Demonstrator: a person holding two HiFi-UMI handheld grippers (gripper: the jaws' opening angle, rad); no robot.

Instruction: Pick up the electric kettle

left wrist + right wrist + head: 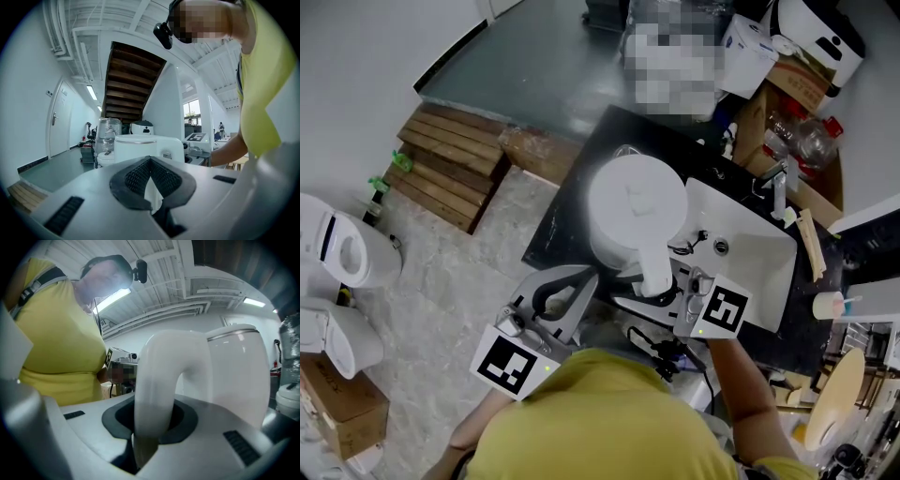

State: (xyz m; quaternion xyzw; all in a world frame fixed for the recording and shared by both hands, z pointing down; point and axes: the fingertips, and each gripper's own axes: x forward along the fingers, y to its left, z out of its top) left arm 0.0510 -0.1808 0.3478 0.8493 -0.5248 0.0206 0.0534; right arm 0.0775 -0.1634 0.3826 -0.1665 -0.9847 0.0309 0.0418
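A white electric kettle (636, 202) stands on a black counter (555, 234), its lid on and its handle (654, 272) facing me. My right gripper (664, 289) is shut on that handle. In the right gripper view the curved handle (157, 376) fills the gap between the dark pads of the right gripper (150, 425), with the kettle body (239, 373) just beyond. My left gripper (579, 283) hangs just left of the kettle, apart from it, jaws together and empty. In the left gripper view the kettle (140, 147) shows past the left gripper (150, 161).
A white sink (759, 267) with a tap lies right of the kettle. Cardboard boxes and bottles (797, 112) crowd the back right. A wooden pallet (450, 164) lies on the floor at the left, near a white appliance (342, 253).
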